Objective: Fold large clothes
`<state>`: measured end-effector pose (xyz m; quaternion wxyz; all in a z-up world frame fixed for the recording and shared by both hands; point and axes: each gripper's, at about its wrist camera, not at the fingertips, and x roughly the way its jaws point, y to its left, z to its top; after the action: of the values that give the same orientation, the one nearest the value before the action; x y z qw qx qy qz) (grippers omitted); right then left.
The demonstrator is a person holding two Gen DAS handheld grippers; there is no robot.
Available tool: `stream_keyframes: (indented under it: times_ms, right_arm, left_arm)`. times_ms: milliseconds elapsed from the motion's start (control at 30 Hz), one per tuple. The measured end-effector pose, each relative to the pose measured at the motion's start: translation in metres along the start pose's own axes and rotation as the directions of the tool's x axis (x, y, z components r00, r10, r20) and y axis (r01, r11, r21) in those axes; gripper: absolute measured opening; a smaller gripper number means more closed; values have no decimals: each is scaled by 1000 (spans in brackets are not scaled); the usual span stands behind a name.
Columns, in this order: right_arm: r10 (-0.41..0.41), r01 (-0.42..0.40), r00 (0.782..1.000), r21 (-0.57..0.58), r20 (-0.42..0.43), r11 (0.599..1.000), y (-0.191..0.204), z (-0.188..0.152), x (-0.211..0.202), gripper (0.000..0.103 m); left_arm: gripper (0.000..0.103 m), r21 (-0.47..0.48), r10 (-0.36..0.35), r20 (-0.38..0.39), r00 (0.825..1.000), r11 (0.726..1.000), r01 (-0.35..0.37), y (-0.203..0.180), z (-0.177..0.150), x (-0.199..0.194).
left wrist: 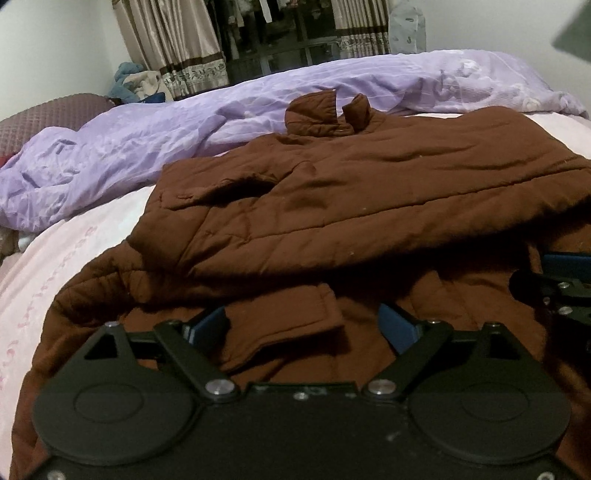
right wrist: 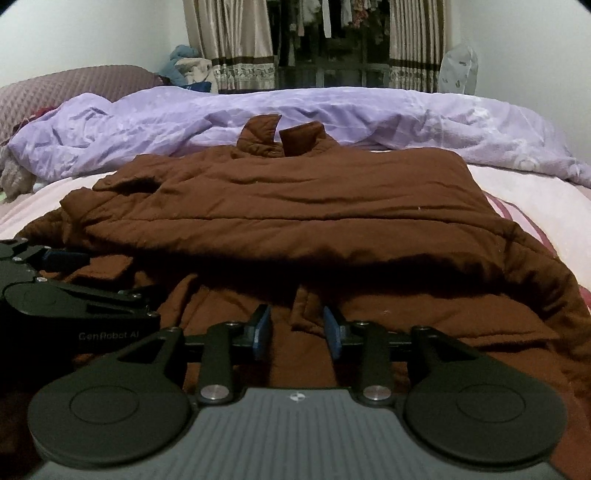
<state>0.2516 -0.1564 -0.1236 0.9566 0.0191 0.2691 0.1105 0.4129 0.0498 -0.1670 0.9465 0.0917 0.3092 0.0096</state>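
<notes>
Brown quilted jacket [right wrist: 295, 206] lay on pink sheet [right wrist: 535, 192], matte, puffy, sleeve folded across, collar at 12 o'clock. My left gripper [left wrist: 301, 325] gaped wide; right gripper [right wrist: 297, 326] part-open, nothing pinched.

From my left wrist view, the brown quilted padded jacket [left wrist: 351, 192] runs off the right and bottom edges, so I can't see its hem. My right gripper [left wrist: 554, 280] shows only as a black sliver with a blue pad at the right edge. In the right wrist view, the left gripper [right wrist: 70, 258] is cut by the left edge. The folded-over upper layer hides what lies under it. The dim hanging clothes [right wrist: 332, 22] between the curtains are too small to tell apart.
</notes>
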Motion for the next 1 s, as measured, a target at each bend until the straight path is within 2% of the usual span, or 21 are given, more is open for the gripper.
stream_keyframes:
  times_ms: [67, 133, 167, 233, 267, 333, 367, 400, 500, 567, 633, 767, 800, 867, 933, 1000]
  right_arm:
    - [-5, 5, 1000, 0, -5, 1000, -3, 0, -3, 38]
    - [-23, 23, 1000, -2, -11, 1000, -9, 1, -8, 36]
    - [-5, 5, 1000, 13, -13, 1000, -16, 0, -11, 36]
    - [-13, 14, 1000, 40, -28, 999, -29, -1, -16, 36]
    - [-26, 27, 999, 32, -33, 999, -35, -1, -18, 36]
    - [-116, 116, 992, 3, -38, 993, -47, -2, -23, 37]
    - [-195, 195, 980, 2, -36, 981, -57, -2, -26, 37]
    - [-230, 231, 972, 22, -38, 973, -68, -3, -28, 37]
    - [-234, 242, 970, 148, -69, 959, -109, -4, -38, 37]
    - [-277, 288, 957, 184, -84, 940, -128, -5, -45, 36]
    - [-255, 269, 963, 232, -90, 935, -148, -8, -55, 29]
    - [-204, 219, 976, 298, -83, 929, -166, -16, -66, 27]
    - [-197, 208, 978, 301, -68, 931, -166, -17, -71, 29]
    - [-190, 186, 982, 289, -16, 939, -159, -12, -79, 33]
    - [-195, 173, 979, 269, 57, 948, -150, -4, -90, 40]
    - [-212, 175, 969, 255, 127, 951, -140, 6, -99, 44]
  left_arm:
    - [94, -23, -9, -7, 1000, 1000, 8, 9, 0, -4]
    - [94, -28, 26, -10, 1000, 999, -27, 20, -3, -7]
    - [94, -21, 40, -7, 999, 999, -41, 26, -5, -8]
    - [95, -29, -7, -8, 1000, 1000, 7, 43, -10, -11]
    - [95, -43, 2, -15, 1000, 999, -2, 50, -12, -12]
    - [95, -59, 26, -18, 1000, 998, -27, 62, -15, -15]
    - [95, -61, 39, -21, 999, 997, -40, 67, -17, -16]
    - [95, -66, 44, -26, 999, 997, -46, 72, -18, -17]
    - [94, -74, 94, -49, 994, 992, -98, 85, -22, -18]
    - [94, -70, 143, -68, 987, 986, -148, 94, -24, -20]
    - [94, -57, 184, -72, 980, 980, -189, 105, -26, -22]
    - [94, -85, 252, -105, 962, 962, -261, 143, -31, -23]
    - [91, -126, 249, -113, 962, 956, -263, 153, -29, -26]
    - [91, -245, 186, -76, 980, 949, -199, 171, -20, -37]
    - [91, -259, 160, -17, 987, 953, -159, 174, -6, -44]
    - [91, -219, 211, -2, 977, 954, -207, 170, 6, -37]
